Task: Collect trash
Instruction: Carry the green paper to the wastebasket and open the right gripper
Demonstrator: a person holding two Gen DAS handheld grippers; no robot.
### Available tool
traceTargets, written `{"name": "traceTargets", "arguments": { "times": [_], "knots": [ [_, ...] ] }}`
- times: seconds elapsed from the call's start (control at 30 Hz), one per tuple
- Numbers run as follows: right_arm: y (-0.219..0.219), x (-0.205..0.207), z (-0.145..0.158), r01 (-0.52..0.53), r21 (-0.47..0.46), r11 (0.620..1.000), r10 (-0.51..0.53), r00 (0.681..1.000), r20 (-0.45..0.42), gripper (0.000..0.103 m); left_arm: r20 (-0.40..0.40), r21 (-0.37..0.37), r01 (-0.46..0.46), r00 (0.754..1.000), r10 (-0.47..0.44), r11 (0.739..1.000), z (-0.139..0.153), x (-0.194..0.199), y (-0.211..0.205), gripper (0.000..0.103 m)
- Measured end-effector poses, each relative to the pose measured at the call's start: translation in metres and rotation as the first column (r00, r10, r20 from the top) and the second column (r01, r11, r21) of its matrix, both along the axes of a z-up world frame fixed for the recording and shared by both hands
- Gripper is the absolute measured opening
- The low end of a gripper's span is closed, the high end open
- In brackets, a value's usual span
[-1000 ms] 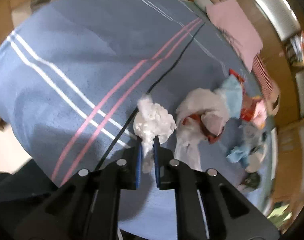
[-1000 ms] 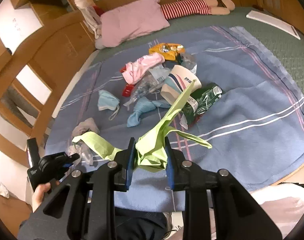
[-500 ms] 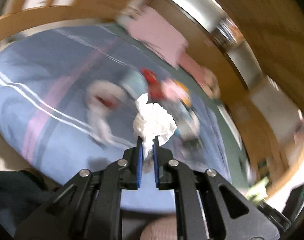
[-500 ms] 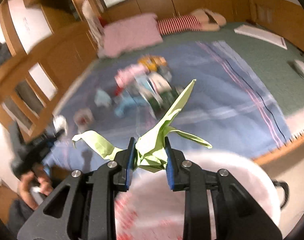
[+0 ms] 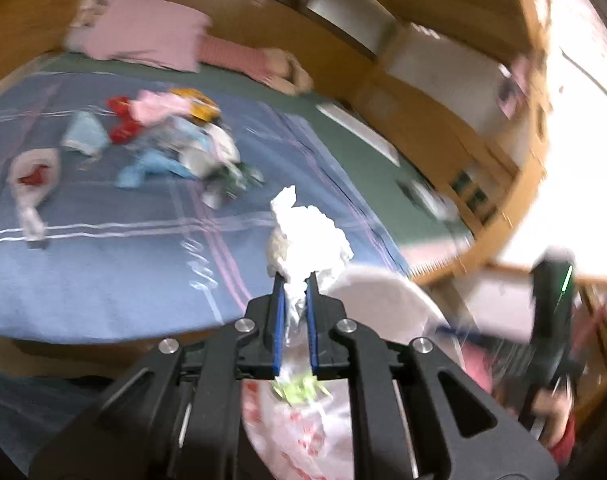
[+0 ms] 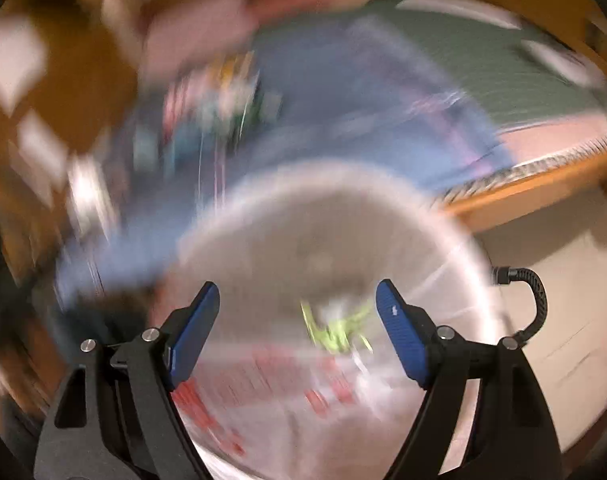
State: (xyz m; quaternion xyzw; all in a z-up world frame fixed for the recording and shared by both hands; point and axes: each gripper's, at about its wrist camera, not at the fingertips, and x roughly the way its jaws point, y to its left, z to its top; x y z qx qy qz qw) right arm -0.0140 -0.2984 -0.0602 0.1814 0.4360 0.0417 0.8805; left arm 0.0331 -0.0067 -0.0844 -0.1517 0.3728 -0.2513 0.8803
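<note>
My left gripper (image 5: 292,280) is shut on a crumpled white tissue (image 5: 303,240) and holds it over the near rim of a white trash bin (image 5: 379,300) lined with a bag printed in red. The green paper scrap (image 5: 299,388) lies inside the bag. My right gripper (image 6: 297,296) is open and empty above the bin (image 6: 343,208); the green scrap (image 6: 335,328) shows below it in the blurred right wrist view. More trash (image 5: 175,140) lies piled on the blue blanket (image 5: 103,272).
A white bag with red contents (image 5: 33,176) lies at the blanket's left. A pink pillow (image 5: 143,36) and a striped item sit at the bed's far side. The wooden bed frame (image 5: 483,240) runs past the bin. The other hand-held gripper (image 5: 551,312) shows at right.
My right gripper opened and let go of the green paper, which dropped into the bin. My left gripper swung with the tissue from over the blanket to the bin.
</note>
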Motion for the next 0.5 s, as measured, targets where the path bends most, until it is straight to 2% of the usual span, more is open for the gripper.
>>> {"name": "traceTargets", "arguments": {
  "times": [0.03, 0.07, 0.1, 0.13, 0.17, 0.2, 0.3, 0.33, 0.4, 0.5],
  "knots": [
    [-0.005, -0.003, 0.008, 0.04, 0.016, 0.999, -0.041, 0.998, 0.038, 0.081, -0.01, 0.025, 0.073, 0.997, -0.073, 0.997, -0.003, -0.002, -0.013, 0.012],
    [-0.016, -0.009, 0.02, 0.11, 0.03, 0.993, -0.113, 0.989, 0.1, 0.083, -0.035, 0.066, 0.169, 0.985, -0.167, 0.983, -0.008, -0.004, -0.031, 0.015],
    [-0.022, -0.014, 0.029, 0.16, 0.029, 0.987, -0.163, 0.976, 0.145, 0.085, -0.071, 0.116, 0.264, 0.964, -0.257, 0.957, -0.016, -0.009, -0.049, 0.022],
    [-0.024, -0.015, 0.033, 0.178, 0.024, 0.984, -0.179, 0.971, 0.16, 0.086, -0.104, 0.157, 0.335, 0.941, -0.322, 0.929, -0.024, -0.014, -0.063, 0.049],
    [-0.026, -0.016, 0.038, 0.193, 0.013, 0.981, -0.192, 0.965, 0.177, 0.086, -0.111, 0.184, 0.352, 0.935, -0.336, 0.918, -0.029, -0.017, -0.07, 0.073],
    [-0.026, -0.017, 0.039, 0.194, 0.007, 0.981, -0.192, 0.964, 0.183, 0.086, -0.091, 0.216, 0.327, 0.945, -0.314, 0.92, -0.034, -0.021, -0.073, 0.077],
    [-0.024, -0.019, 0.03, 0.177, 0.024, 0.984, -0.179, 0.971, 0.159, 0.087, -0.066, 0.19, 0.272, 0.962, -0.264, 0.944, -0.034, -0.02, -0.061, 0.086],
    [-0.025, -0.018, 0.026, 0.177, 0.026, 0.984, -0.179, 0.973, 0.148, 0.088, -0.024, 0.178, 0.2, 0.98, -0.199, 0.963, -0.029, -0.018, -0.048, 0.09],
    [-0.025, -0.013, 0.014, 0.182, 0.04, 0.983, -0.185, 0.977, 0.105, 0.088, 0.031, 0.15, 0.099, 0.994, -0.105, 0.984, -0.021, -0.015, -0.029, 0.091],
    [-0.023, -0.011, 0.011, 0.175, 0.061, 0.983, -0.179, 0.981, 0.081, 0.088, 0.091, 0.169, -0.05, 0.995, 0.035, 0.984, -0.01, -0.009, -0.004, 0.093]
  ]
}}
